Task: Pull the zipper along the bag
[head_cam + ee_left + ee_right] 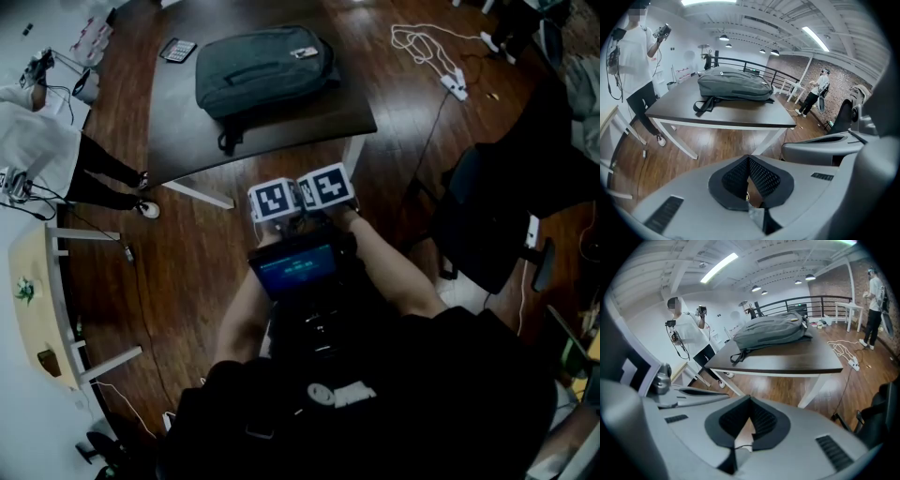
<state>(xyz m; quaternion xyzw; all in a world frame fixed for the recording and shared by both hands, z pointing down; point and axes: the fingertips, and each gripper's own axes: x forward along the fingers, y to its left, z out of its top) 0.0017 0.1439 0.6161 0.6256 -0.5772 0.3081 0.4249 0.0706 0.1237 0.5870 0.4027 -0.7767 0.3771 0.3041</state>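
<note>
A grey-green backpack (263,68) lies flat on the dark table (187,131), straps hanging toward the near edge. Both grippers hover side by side over the wooden floor, short of the table's near edge and apart from the bag; their marker cubes (275,199) show close together in the head view. In the left gripper view the left gripper (749,159) is shut with nothing between its pads, and the backpack (733,84) lies ahead. The right gripper (750,400) is also shut and empty, facing the backpack (773,331). No zipper pull can be made out.
A calculator (177,50) lies on the table's far left corner. A person in white (37,141) stands to the left by a pale table (37,300). A power strip with cable (450,82) lies on the floor and a black chair (487,225) stands at the right.
</note>
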